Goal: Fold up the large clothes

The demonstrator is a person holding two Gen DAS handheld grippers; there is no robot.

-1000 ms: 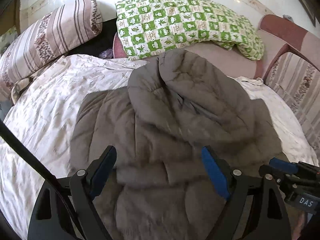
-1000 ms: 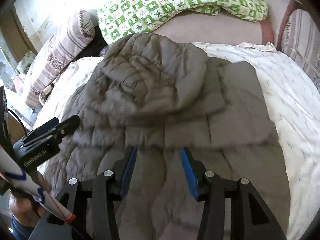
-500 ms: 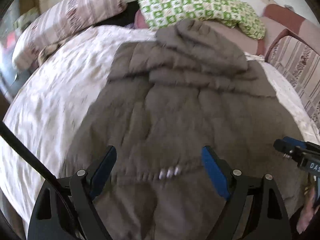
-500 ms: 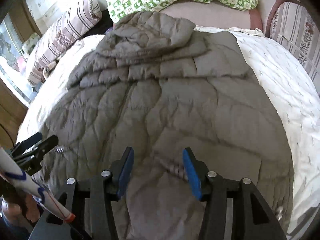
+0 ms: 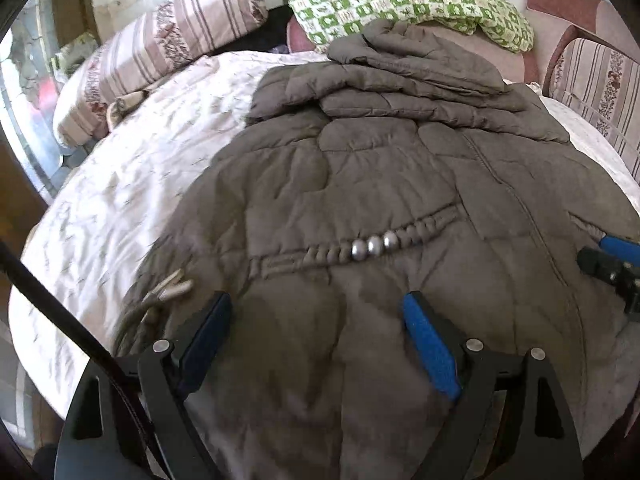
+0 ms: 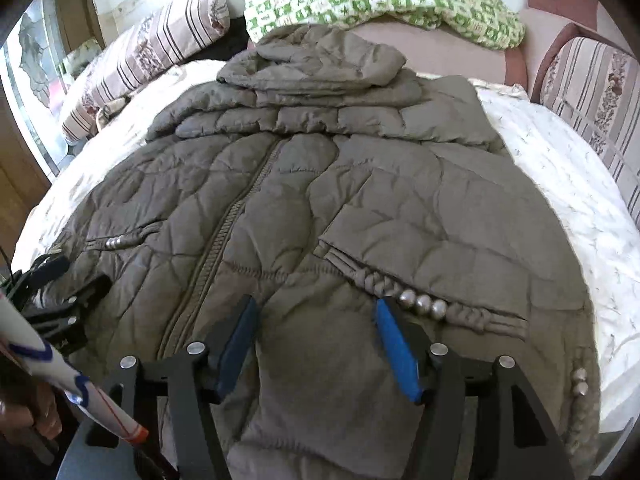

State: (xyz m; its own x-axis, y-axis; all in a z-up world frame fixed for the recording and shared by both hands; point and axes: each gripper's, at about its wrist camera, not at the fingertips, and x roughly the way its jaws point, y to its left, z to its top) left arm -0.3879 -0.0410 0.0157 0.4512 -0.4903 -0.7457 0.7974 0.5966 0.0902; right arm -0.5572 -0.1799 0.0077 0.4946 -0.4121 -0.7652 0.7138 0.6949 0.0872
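Hovering low over the hem end of the quilted brown coat (image 5: 360, 184), the left gripper (image 5: 316, 340) has its blue-padded jaws spread wide with nothing between them, no wider than a second ago. The right gripper (image 6: 316, 340) is likewise unclenched above the coat near the zipper (image 6: 224, 240); its jaws have just been opening and grasp nothing. Both views have drawn back toward the near end of the coat: a second ago the folded hood filled the middle, now the braided waist cords with silver beads (image 5: 374, 245) lie just ahead of the fingers. Farther off, the coat lies flat, front up, on the pale bedspread (image 5: 140, 160), hood (image 6: 316, 60) folded down. Beyond are a striped pillow (image 5: 176, 40) and a green checked pillow (image 5: 408, 0).
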